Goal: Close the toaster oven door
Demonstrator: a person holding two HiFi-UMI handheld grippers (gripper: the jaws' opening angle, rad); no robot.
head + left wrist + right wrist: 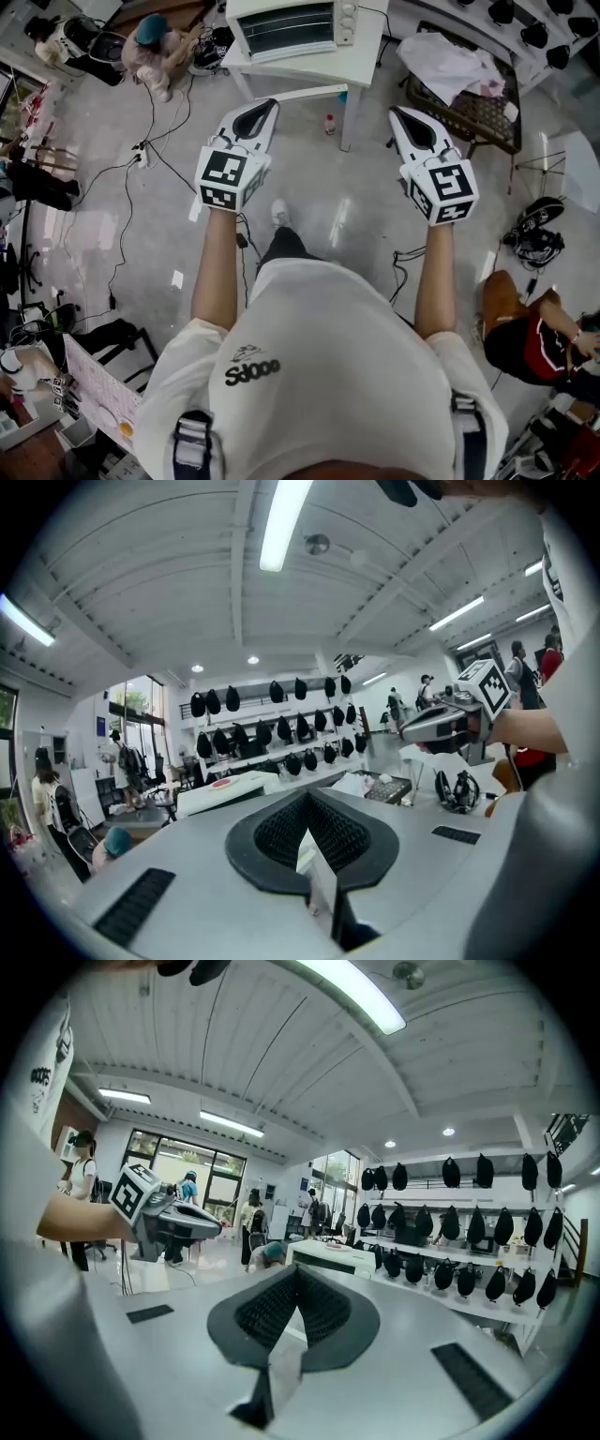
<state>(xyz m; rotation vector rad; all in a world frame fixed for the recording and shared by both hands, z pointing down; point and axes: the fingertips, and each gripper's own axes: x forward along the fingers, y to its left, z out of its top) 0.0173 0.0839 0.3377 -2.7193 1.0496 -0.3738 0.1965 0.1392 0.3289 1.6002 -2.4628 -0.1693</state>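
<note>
The white toaster oven (286, 28) stands on a white table (361, 56) at the top of the head view. Its glass door faces me and looks closed against the body. My left gripper (265, 105) is held in the air in front of the table, about level with its near edge, jaws together and empty. My right gripper (396, 112) hovers to the right of the table leg, also shut with nothing in it. In the left gripper view the left gripper (307, 810) has its jaws meeting. The right gripper (295, 1283) shows the same in its own view.
A person (155, 47) crouches on the floor left of the table. Cables (141, 155) run across the floor. A dark stand with white cloth (459, 80) is at the right, a small bottle (329, 124) lies under the table, and a seated person (530, 337) is at the lower right.
</note>
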